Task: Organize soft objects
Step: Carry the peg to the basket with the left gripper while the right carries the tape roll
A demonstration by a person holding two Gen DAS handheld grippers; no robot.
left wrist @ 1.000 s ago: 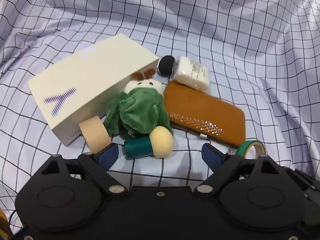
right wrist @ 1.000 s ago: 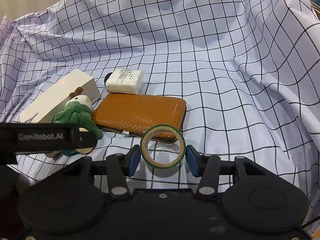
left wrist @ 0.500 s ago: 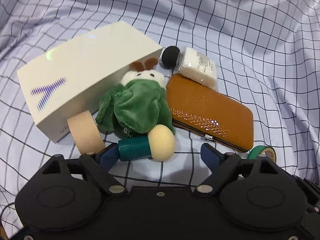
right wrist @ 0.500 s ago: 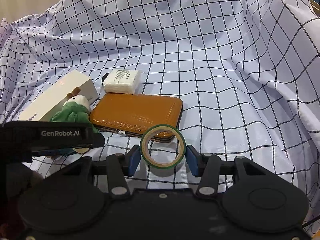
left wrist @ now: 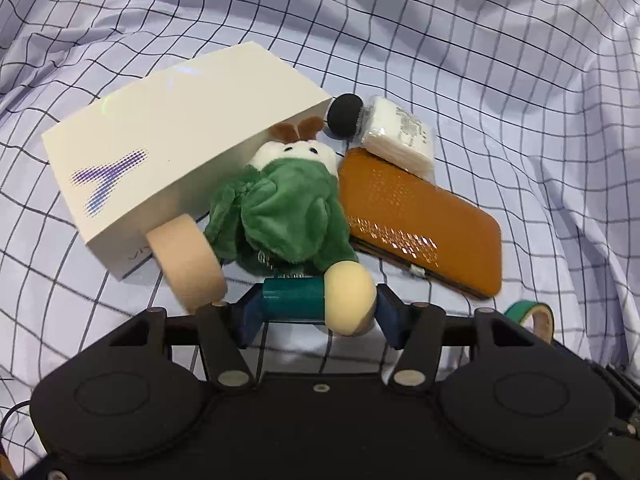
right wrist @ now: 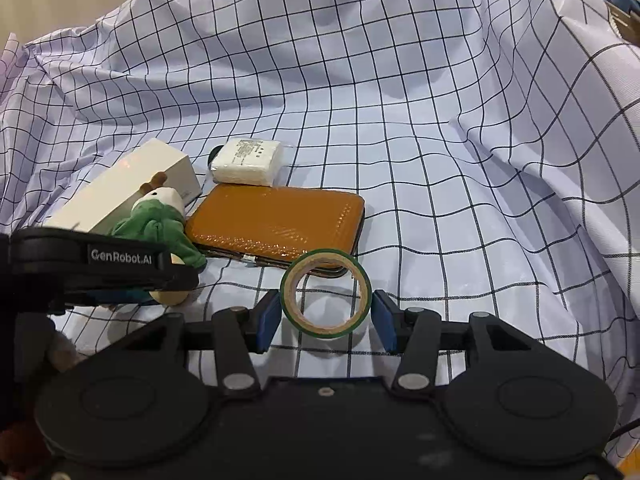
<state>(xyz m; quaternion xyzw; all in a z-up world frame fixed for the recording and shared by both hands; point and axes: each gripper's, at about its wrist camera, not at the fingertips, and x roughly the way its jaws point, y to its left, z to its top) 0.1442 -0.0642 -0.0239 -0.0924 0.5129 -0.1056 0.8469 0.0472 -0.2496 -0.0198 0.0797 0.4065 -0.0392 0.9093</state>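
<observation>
While the left gripper (left wrist: 316, 314) closes its blue pads on a toy mushroom (left wrist: 320, 304) with a teal stem and cream cap, pressing at both ends, the toy lies crosswise between the jaws just above the checked cloth (left wrist: 440, 40). At far left of the left wrist view, a cream box (left wrist: 168, 136) with a purple mark lies flat; a roll of beige tape (left wrist: 186, 260) stands on edge against its near corner. A green plush toy (left wrist: 280, 208) with a white face and brown antlers leans on the box's side, touching the mushroom's stem. Beyond it sit a black foam ball (left wrist: 344, 115) and a wrapped white pad (left wrist: 400, 138), the pad overlapping the far end of an orange case (left wrist: 420, 220). Farthest right, the right gripper (right wrist: 325, 316) is clamped on a roll of green tape (right wrist: 325, 294), held on edge just in front of the case's near edge.
</observation>
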